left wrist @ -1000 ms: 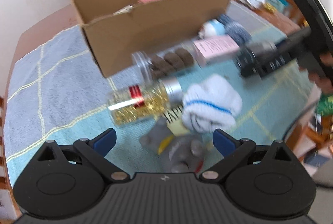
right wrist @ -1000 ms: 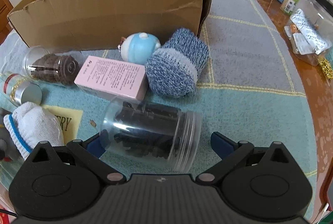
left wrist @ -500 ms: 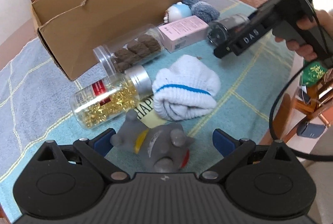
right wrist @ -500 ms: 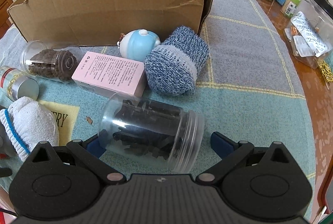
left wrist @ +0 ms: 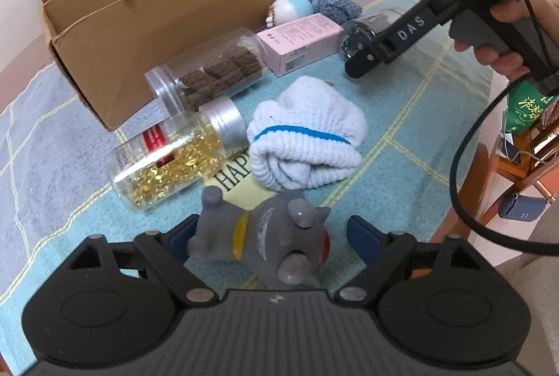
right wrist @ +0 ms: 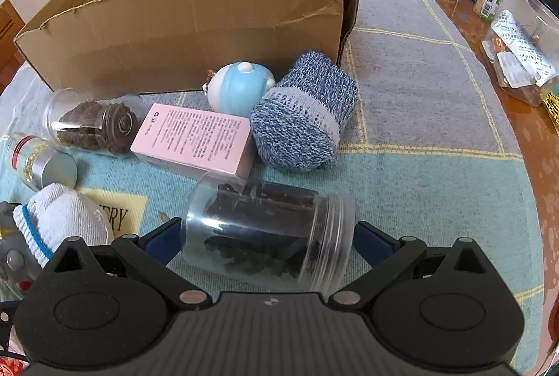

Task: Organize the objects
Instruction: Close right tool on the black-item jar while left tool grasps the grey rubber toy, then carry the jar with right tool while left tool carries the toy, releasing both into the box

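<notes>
Open grey mat (right wrist: 412, 89) right of cardboard box (right wrist: 195, 37), box front crowded by jars, socks, pink carton (right wrist: 195, 138)

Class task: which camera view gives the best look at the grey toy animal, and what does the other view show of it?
The left wrist view: the grey toy animal lies whole between the open left tool. The right wrist view shows only a sliver of it at the left edge, behind the white sock.

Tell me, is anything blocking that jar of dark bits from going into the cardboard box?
Yes. The pink box, blue round toy and blue knitted roll lie between the jar and the cardboard box.
</notes>
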A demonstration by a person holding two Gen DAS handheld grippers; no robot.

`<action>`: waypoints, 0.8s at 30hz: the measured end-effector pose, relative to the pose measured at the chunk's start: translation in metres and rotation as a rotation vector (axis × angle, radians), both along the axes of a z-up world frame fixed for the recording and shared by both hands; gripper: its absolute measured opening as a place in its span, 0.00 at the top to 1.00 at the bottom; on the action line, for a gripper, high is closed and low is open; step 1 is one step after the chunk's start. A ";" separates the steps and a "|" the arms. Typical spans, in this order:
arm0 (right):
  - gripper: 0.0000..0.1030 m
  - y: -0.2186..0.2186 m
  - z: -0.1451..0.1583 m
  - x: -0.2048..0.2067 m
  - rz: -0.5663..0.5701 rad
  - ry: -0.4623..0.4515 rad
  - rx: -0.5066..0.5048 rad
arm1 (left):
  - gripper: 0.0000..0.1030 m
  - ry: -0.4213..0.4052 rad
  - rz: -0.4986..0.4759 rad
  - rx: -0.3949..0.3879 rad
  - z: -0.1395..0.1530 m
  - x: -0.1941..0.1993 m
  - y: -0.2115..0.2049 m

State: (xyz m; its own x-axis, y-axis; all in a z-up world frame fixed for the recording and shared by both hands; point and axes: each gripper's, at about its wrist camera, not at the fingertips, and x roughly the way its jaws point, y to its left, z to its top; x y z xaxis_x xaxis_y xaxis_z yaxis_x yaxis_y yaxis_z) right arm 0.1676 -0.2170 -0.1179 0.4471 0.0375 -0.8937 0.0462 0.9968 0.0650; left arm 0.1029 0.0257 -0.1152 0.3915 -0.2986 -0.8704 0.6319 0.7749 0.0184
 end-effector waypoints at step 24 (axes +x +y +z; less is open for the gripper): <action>0.18 -0.015 0.034 0.002 0.073 -0.001 0.009 | 0.29 0.039 0.109 -0.025 0.026 0.010 0.018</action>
State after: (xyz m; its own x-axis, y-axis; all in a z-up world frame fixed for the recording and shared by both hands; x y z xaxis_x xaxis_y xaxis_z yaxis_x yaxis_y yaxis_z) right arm 0.1696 -0.2322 -0.0836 0.4438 0.0783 -0.8927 -0.0265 0.9969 0.0743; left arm 0.1132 0.0441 -0.0892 0.3885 -0.2780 -0.8785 0.5440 0.8387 -0.0249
